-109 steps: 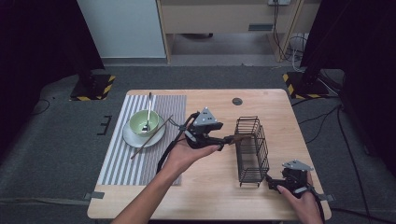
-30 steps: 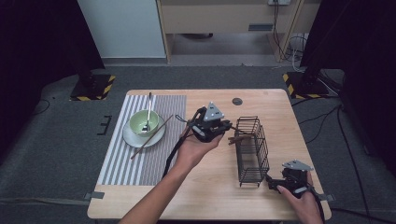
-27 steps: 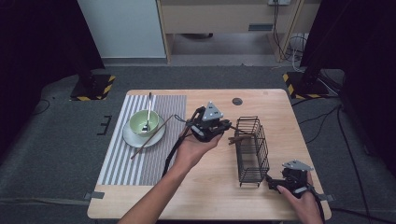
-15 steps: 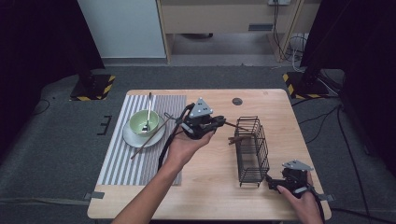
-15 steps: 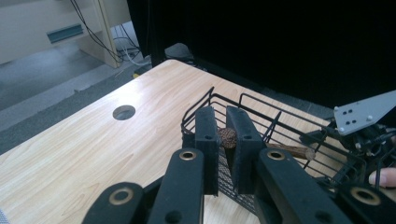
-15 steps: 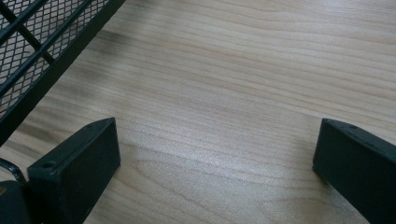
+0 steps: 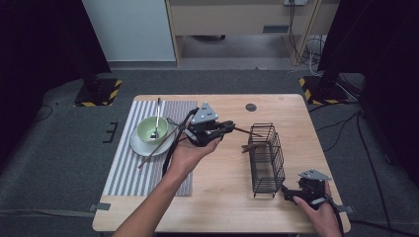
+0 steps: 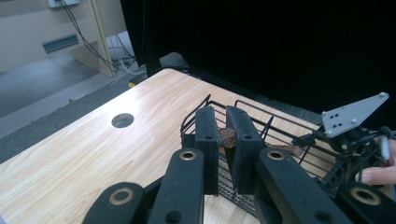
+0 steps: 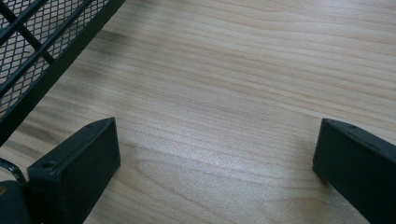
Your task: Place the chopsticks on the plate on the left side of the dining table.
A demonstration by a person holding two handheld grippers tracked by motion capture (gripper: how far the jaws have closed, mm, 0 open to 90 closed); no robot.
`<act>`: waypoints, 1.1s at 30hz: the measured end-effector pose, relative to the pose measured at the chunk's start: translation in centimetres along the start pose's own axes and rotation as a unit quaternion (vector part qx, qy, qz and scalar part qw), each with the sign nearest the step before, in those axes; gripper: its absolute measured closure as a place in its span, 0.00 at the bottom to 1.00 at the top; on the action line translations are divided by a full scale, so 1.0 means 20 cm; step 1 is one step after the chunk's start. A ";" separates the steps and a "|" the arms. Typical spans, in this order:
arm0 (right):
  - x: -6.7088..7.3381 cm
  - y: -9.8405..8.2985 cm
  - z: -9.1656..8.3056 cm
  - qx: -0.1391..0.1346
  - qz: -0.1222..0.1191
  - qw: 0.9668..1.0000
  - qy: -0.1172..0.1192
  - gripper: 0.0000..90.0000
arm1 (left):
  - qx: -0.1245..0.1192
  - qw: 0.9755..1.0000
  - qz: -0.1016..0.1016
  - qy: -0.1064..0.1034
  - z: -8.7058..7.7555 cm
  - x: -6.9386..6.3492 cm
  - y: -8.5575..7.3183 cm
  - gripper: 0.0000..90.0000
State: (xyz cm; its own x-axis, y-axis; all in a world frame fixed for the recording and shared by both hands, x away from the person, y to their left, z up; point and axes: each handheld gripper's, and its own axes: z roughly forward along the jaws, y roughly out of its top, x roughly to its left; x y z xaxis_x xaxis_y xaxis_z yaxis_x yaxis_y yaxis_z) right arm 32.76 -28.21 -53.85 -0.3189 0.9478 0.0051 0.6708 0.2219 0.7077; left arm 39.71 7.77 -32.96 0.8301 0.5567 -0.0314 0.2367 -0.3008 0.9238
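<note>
My left gripper (image 7: 228,127) pinched a brown stick (image 7: 245,131), its far end over the wire basket (image 7: 267,163). My right gripper (image 7: 291,193) sat on the table (image 7: 222,197) beside the basket, jaws wide apart with nothing in them.

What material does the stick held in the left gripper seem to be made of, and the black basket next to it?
The stick in the left gripper looks like dark wood: brown, with a rough, grainy end face between the pads, though bamboo is possible. The basket looks like metal wire with a matt black coating: thin stiff rods, and fine mesh in the right gripper view.
</note>
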 end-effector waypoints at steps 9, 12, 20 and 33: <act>0.00 0.00 0.00 0.000 0.000 1.000 0.000 0.01 | -0.015 1.000 -0.009 0.002 -0.10 0.02 -0.02 0.93; 0.00 0.00 0.00 0.000 0.000 1.000 0.000 0.01 | -0.024 1.000 -0.020 0.003 -0.14 0.05 -0.03 0.93; 0.00 0.00 0.00 0.000 0.000 1.000 0.000 0.01 | -0.032 0.999 -0.019 0.007 -0.22 0.06 -0.03 0.93; 0.00 0.00 0.00 0.000 0.000 1.000 0.000 0.01 | -0.046 0.998 -0.034 0.027 -0.31 0.12 -0.05 0.93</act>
State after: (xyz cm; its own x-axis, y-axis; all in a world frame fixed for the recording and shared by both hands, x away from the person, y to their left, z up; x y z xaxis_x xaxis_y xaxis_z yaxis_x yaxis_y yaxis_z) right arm 32.76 -28.21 -53.85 -0.3184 0.9479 0.0045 0.6708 0.2220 0.7076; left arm 38.30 14.17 -31.64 0.7841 0.6158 -0.0776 0.2425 -0.1889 0.9516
